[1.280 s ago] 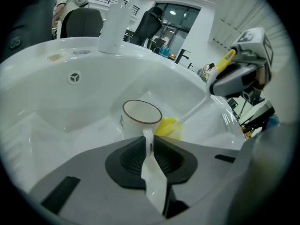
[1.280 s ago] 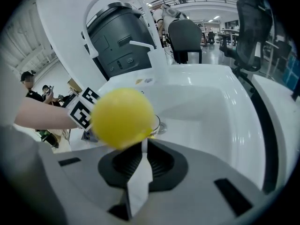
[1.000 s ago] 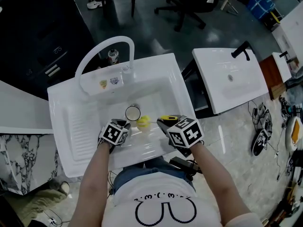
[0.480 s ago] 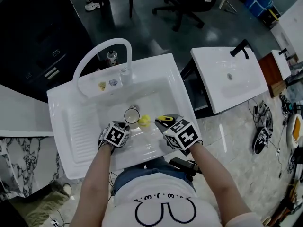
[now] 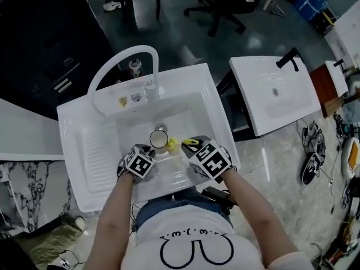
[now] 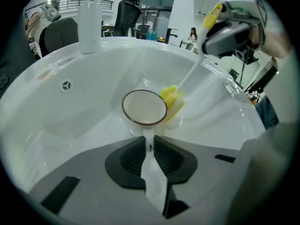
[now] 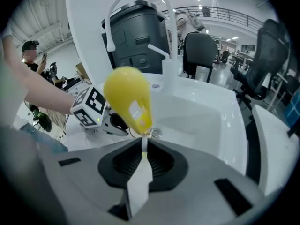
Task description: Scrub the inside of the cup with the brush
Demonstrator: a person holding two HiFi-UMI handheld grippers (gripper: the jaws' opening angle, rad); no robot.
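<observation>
While both grippers hang over its near part, the white sink (image 5: 84, 145) fills the middle of the head view, w/ its arched white faucet (image 6: 89, 27) at the far edge. A second white sink (image 5: 256, 116) stands well apart to the right.

L gripper (image 6: 149, 139) is on the left and R gripper (image 7: 143, 146) on the right, close together. L gripper is pinched tight on the thin white handle of the cup (image 6: 144, 108), pads pressed on it w/ no gap. R gripper is likewise clamped on the brush (image 6: 172, 102): its slim white stem runs between the pads, and the yellow end knob sits just past them.

The cup is low in the basin, near the drain (image 5: 160, 127), mouth upward, w/ a dark rim and pale inside. Can't tell if it rests on the sink floor. The brush's yellow sponge head is just beside the cup's right rim, outside the mouth. Can't tell if it touches.
</observation>
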